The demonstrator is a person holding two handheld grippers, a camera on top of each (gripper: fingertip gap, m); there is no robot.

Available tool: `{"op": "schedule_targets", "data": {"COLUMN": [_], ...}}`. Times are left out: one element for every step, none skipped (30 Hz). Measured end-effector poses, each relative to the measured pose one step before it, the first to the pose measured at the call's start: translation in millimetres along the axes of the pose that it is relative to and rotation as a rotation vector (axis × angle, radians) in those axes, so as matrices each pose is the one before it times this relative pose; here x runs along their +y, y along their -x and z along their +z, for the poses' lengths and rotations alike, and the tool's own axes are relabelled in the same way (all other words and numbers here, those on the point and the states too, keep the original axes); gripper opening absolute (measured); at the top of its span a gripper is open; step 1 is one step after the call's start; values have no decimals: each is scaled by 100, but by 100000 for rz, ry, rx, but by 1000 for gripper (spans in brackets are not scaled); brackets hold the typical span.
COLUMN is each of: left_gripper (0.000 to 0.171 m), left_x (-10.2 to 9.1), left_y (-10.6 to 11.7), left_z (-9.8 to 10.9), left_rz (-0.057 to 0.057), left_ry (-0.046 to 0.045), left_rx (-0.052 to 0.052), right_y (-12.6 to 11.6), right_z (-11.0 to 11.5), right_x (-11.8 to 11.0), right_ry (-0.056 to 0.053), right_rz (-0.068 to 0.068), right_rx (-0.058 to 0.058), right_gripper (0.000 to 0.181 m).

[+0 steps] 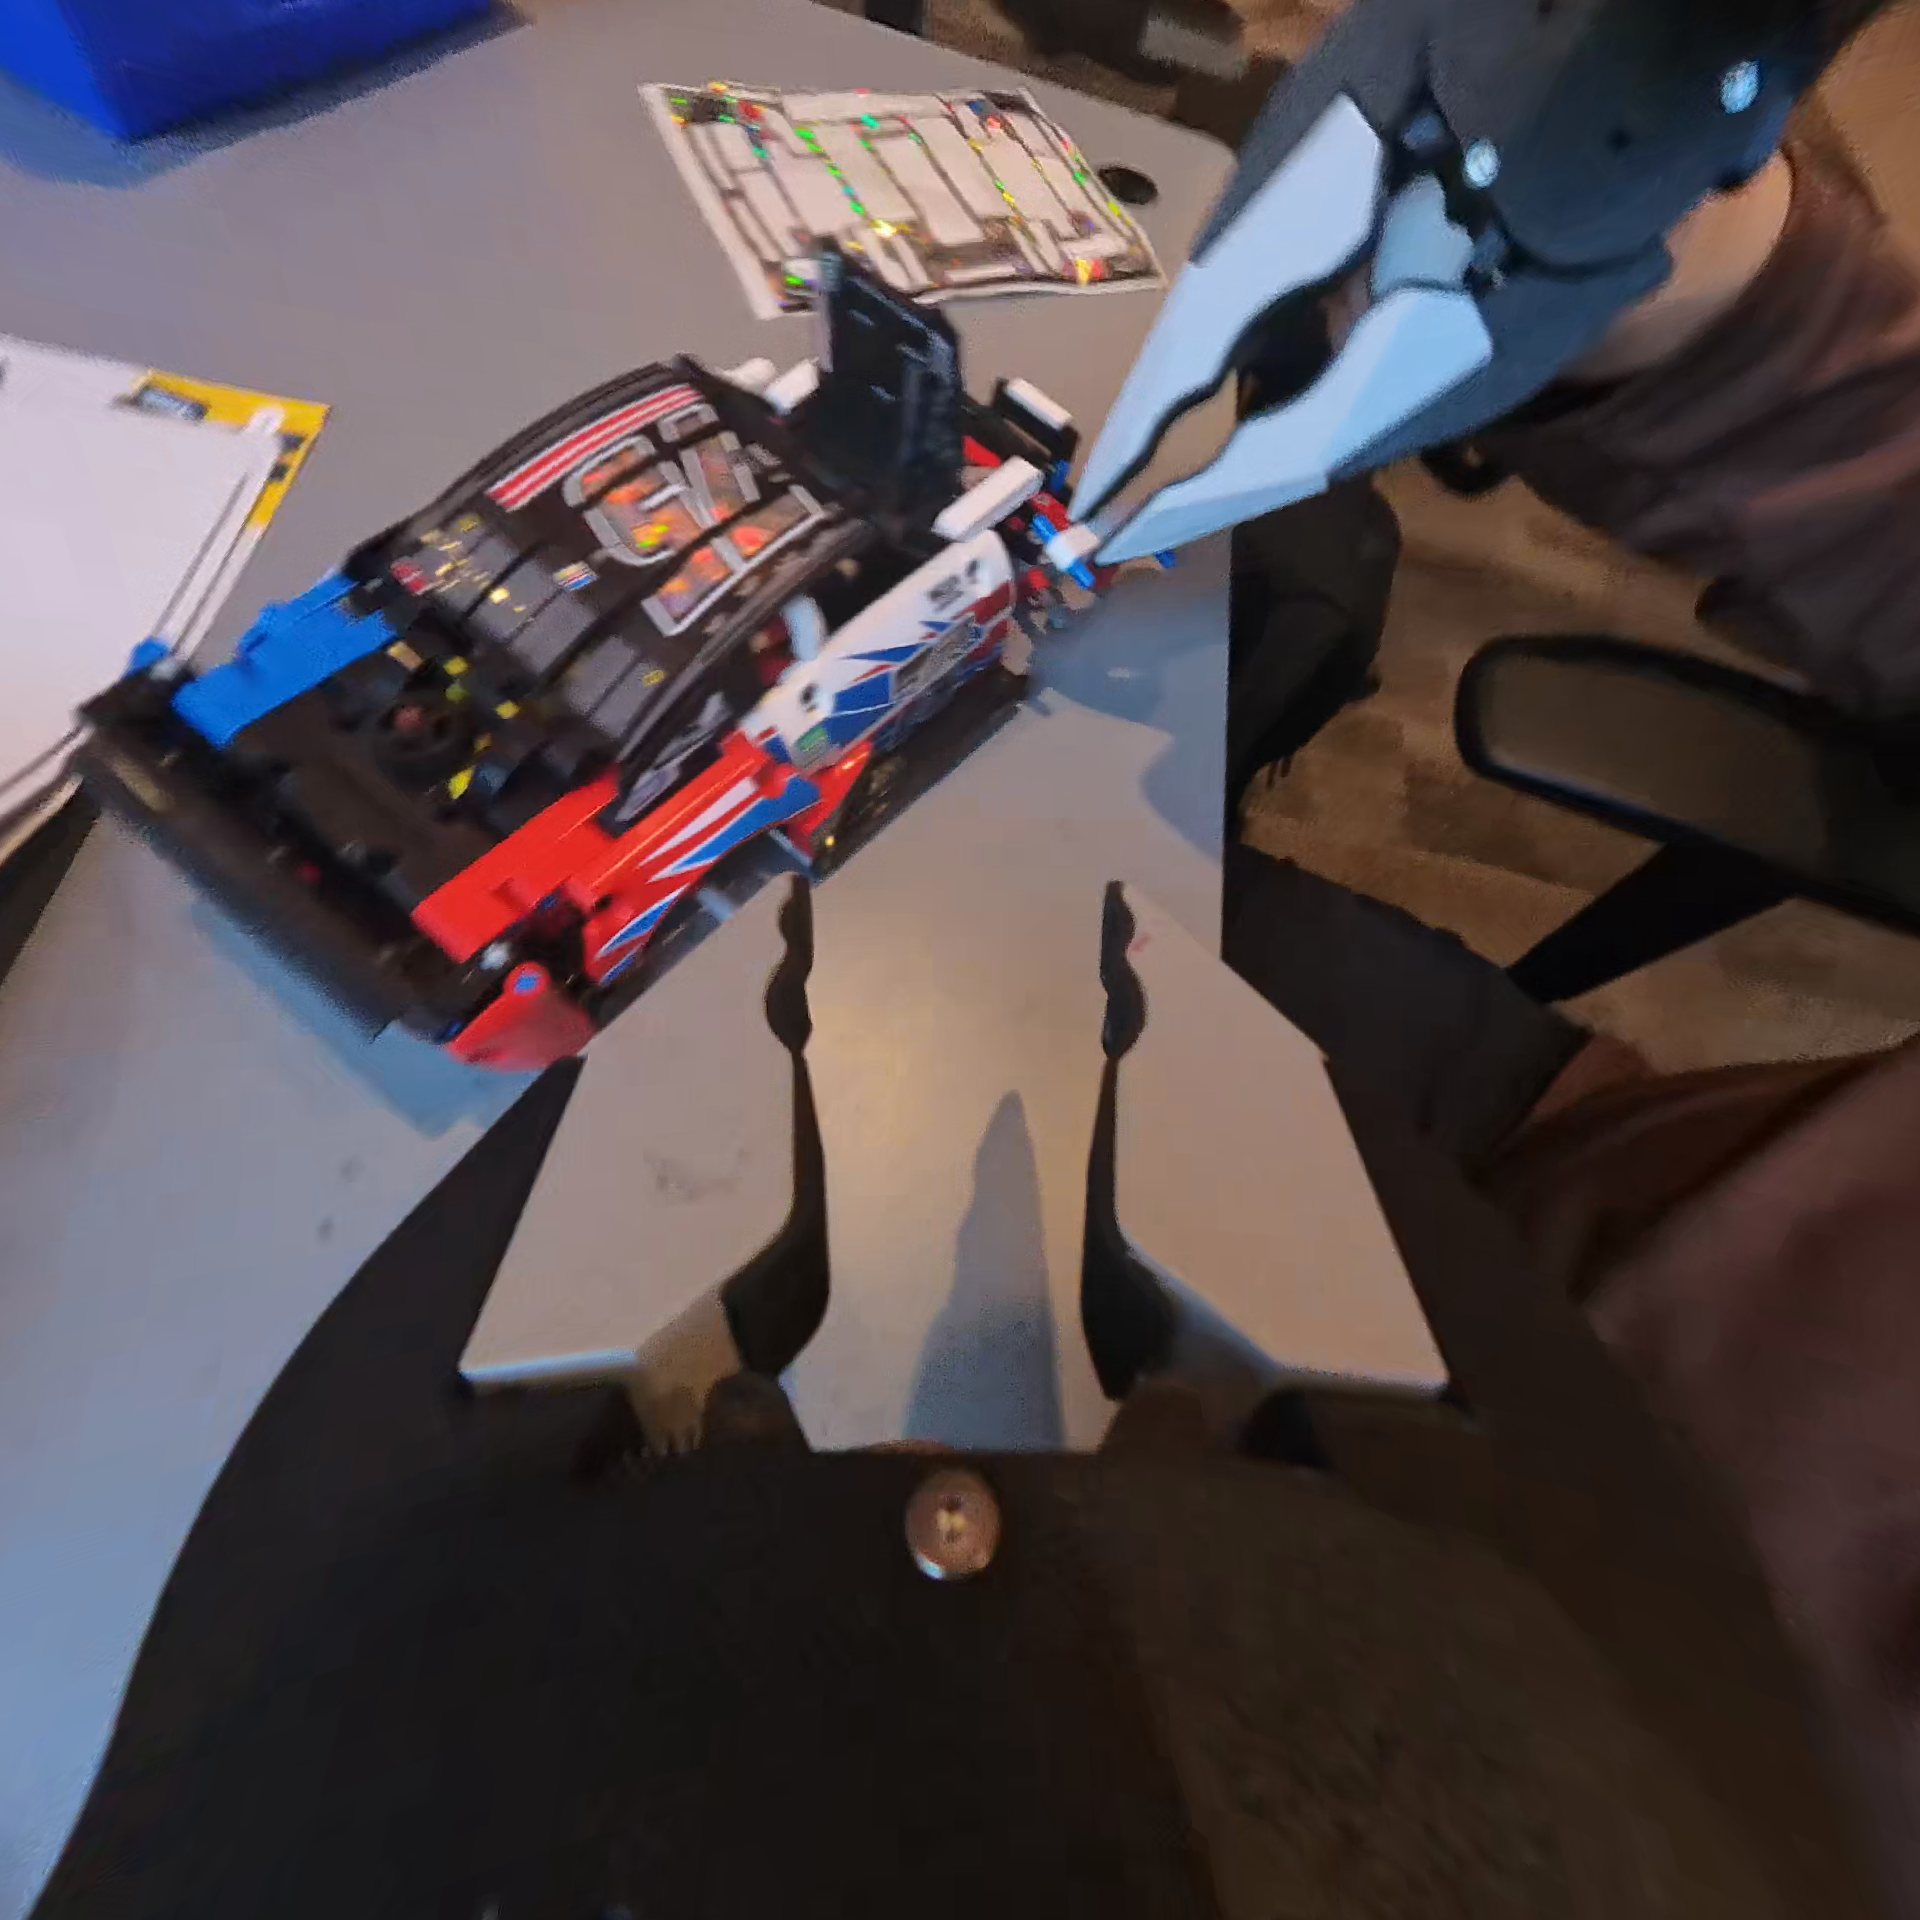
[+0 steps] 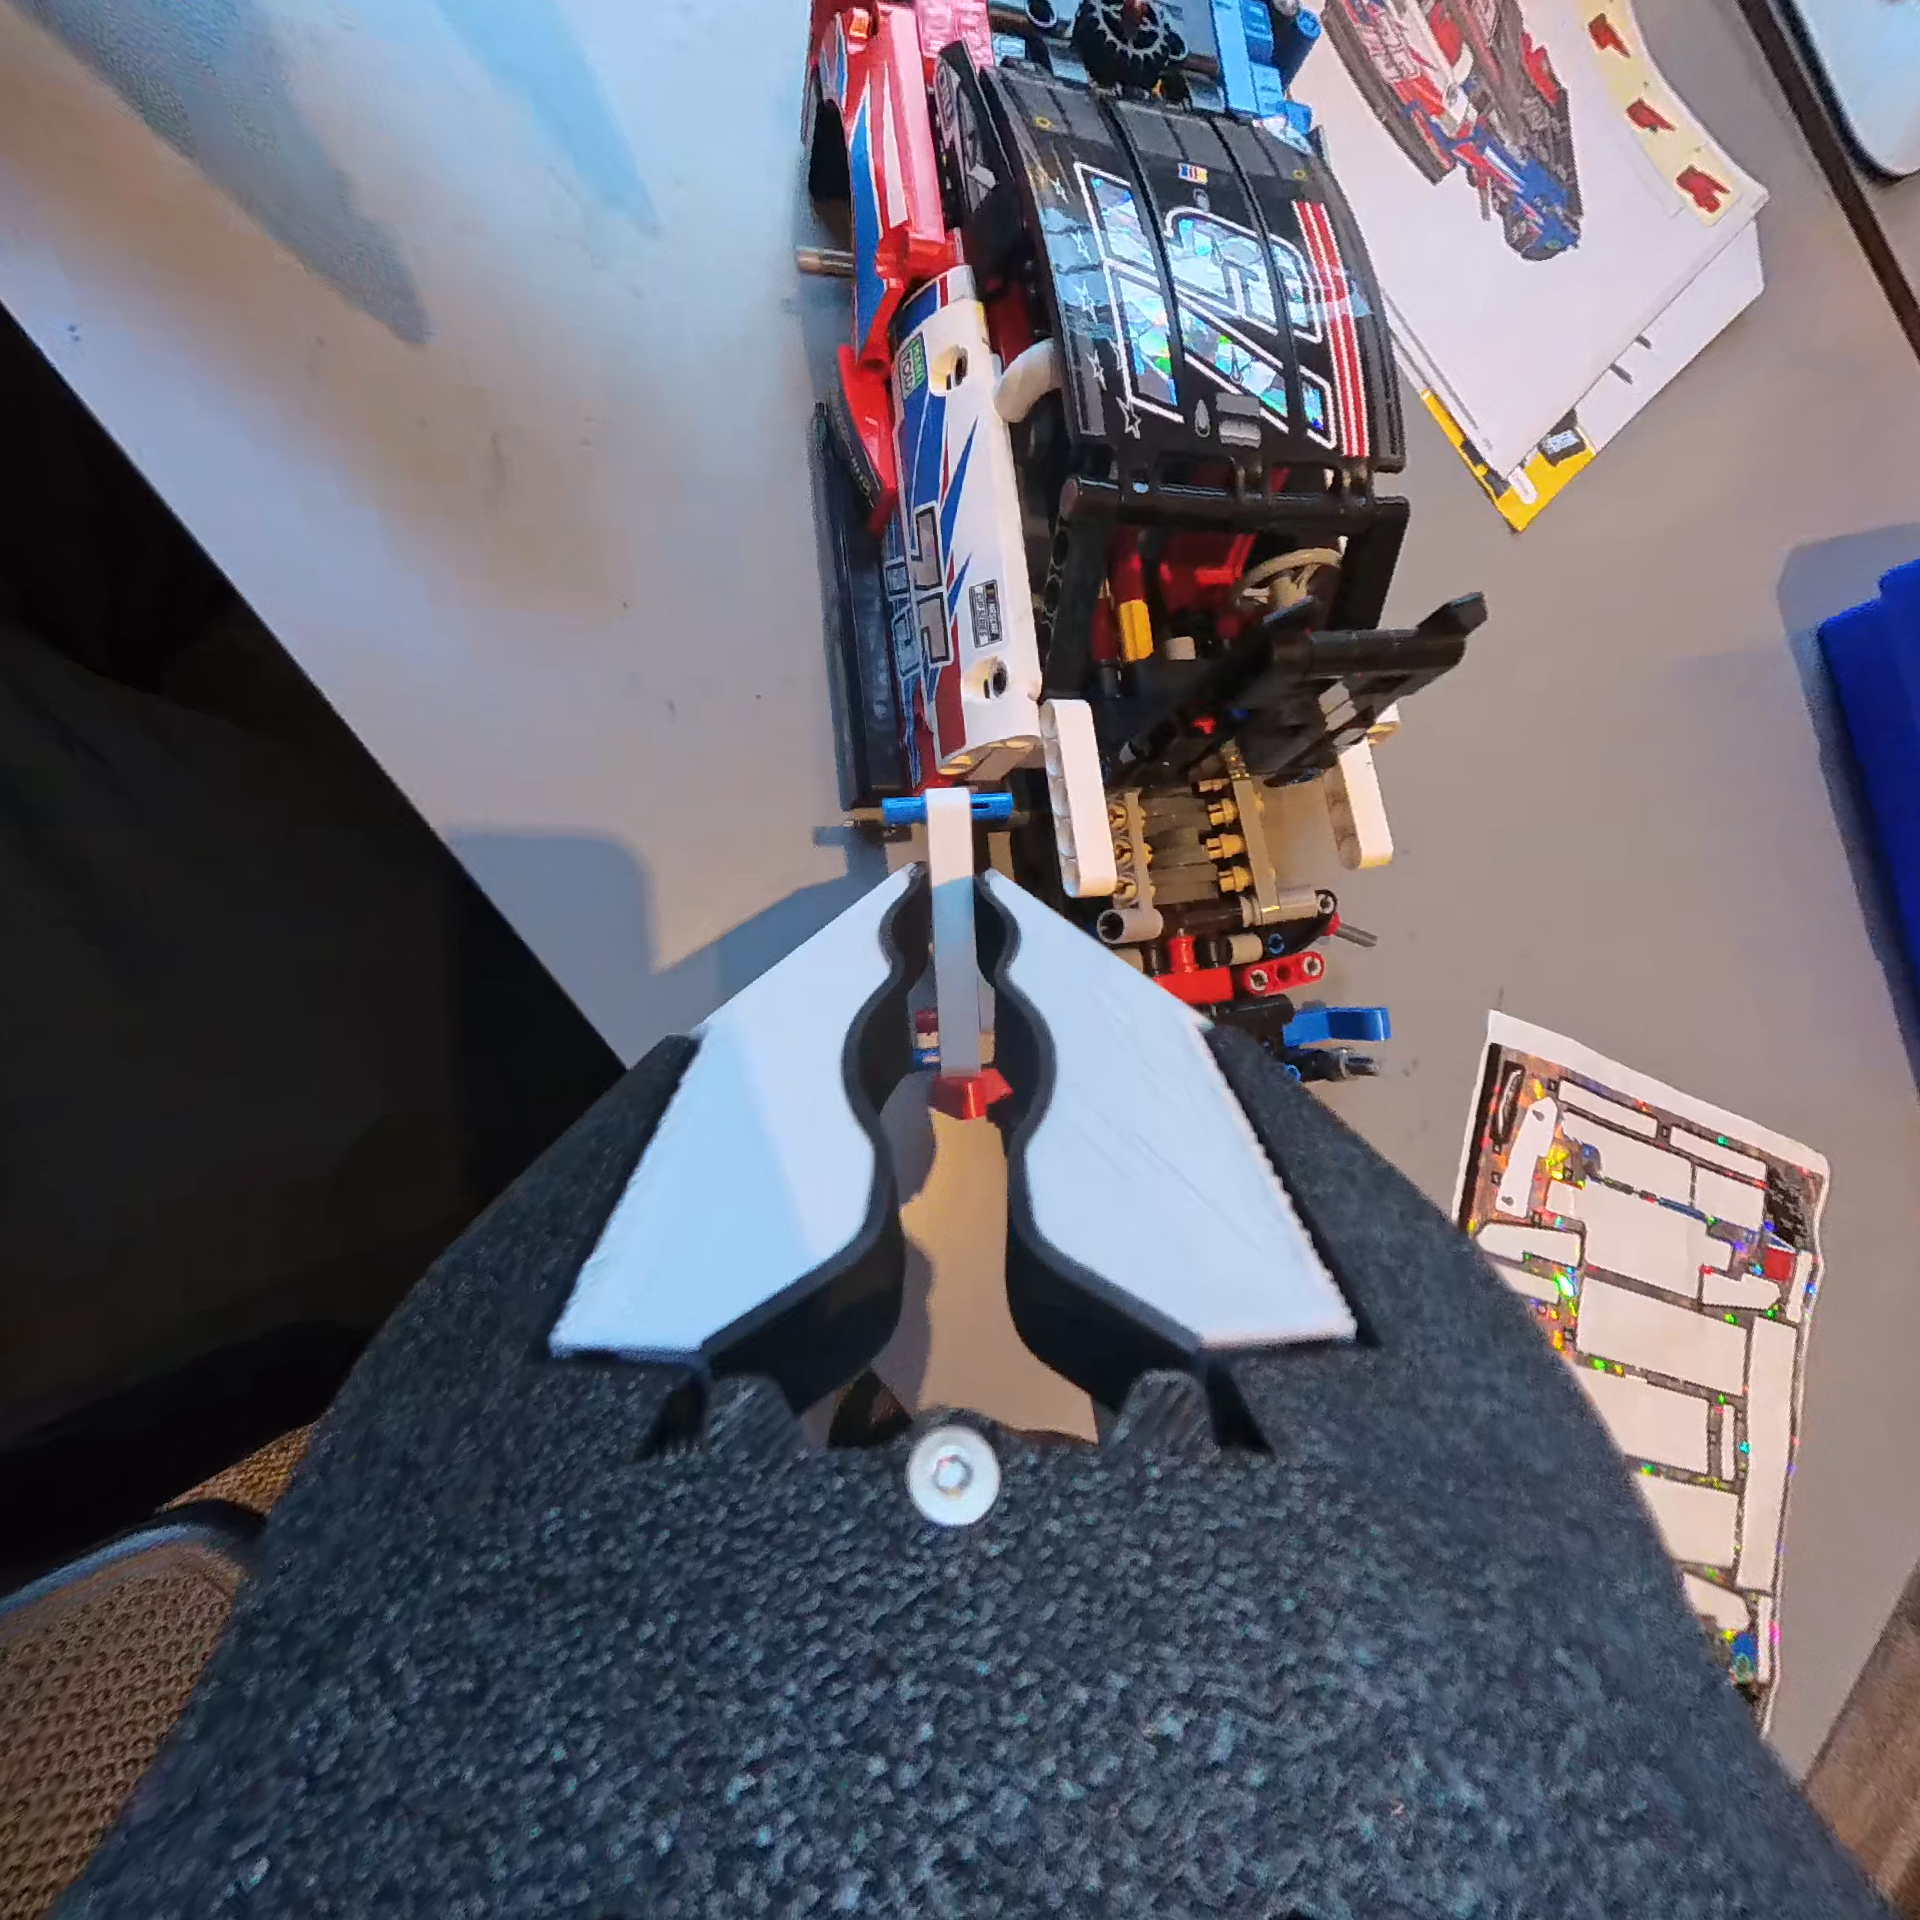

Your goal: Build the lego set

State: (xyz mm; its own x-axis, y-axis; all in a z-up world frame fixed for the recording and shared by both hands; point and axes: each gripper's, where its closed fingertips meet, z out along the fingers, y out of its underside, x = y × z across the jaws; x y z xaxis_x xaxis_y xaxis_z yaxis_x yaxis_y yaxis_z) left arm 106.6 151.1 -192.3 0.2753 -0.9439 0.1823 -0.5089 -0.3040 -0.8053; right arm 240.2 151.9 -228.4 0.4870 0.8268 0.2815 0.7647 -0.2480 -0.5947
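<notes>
A partly built lego race car [image 1: 582,665], black, red, white and blue, stands on the grey table [image 1: 260,1195]; it also shows in the right wrist view [image 2: 1143,468]. My right gripper [image 2: 951,883] is shut on a white lego beam [image 2: 954,935] with a blue pin [image 2: 948,808] through its far end and a red piece [image 2: 971,1096] at its near end. It holds the beam at the car's open end beside the white side panel [image 2: 961,540]. In the left wrist view the right gripper [image 1: 1091,535] shows at the car's far end. My left gripper [image 1: 956,904] is open and empty, just in front of the car's red corner.
A sticker sheet [image 1: 894,187] lies behind the car, also in the right wrist view [image 2: 1642,1299]. An instruction booklet [image 2: 1538,239] lies beside the car. A blue box [image 1: 208,52] stands at the back. The table edge [image 1: 1231,727] runs close to the car, with a chair armrest [image 1: 1662,748] beyond. Spacing between my two grippers at the tips: around 15 cm.
</notes>
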Motion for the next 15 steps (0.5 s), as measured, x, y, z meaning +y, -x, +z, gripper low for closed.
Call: {"op": "schedule_targets", "data": {"left_gripper": [53, 54, 54, 54, 54, 54, 55, 57, 58, 57, 56, 55, 54, 52, 51], "left_x": [60, 31, -33, -106, -181, -204, -189, -193, -240, -218, -69, 9, -46, -188, -291], "left_y": [-571, -515, -502, -478, -393, -292, -350, -488, -513, -396, -305, -27, 255, 207, 28], "left_z": [820, 811, 759, 684, 602, 560, 557, 530, 498, 469, 433, 381, 345, 314, 292], "left_rz": [5260, 5018, 4662, 3990, 3035, 1398, -141, -868, -708, -465, 192, 944, 1291, 948, 989], "left_ry": [1811, 1407, 815, 152, -616, -952, -677, -834, -1695, -1813, -464, 660, 853, 865, 1083], "left_rx": [194, 110, 386, 616, 688, 501, 1089, 1707, 1610, 831, 625, -595, -1994, -920, 1040], "right_y": [46, 42, -45, -46, 16, -31, 22, 209, 146, -329, -564, -403, -180, -143, -177], "right_z": [-41, -44, -55, -73, -111, -171, -239, -292, -273, -206, -128, -76, -42, -19, 0], "right_x": [58, 110, 117, 55, 12, -46, -175, -282, -299, -80, 109, 99, -13, 16, 46], "right_ry": [-962, -679, -708, -1043, -1269, -1823, -2887, -3732, -3647, -1844, 189, 696, 201, 541, 835], "right_rz": [-137, 199, 45, -358, -909, -1746, -2587, -2704, -1916, -418, 755, 1005, 1124, 1484, 1664], "right_rx": [-500, -851, -545, -786, -1414, -1289, -1415, -2536, -2570, -540, 254, -913, -1847, -1580, -858], "right_gripper": [8, 8, 8, 7, 7, 8, 8, 8, 8, 8, 8, 8, 7, 8, 8]}}
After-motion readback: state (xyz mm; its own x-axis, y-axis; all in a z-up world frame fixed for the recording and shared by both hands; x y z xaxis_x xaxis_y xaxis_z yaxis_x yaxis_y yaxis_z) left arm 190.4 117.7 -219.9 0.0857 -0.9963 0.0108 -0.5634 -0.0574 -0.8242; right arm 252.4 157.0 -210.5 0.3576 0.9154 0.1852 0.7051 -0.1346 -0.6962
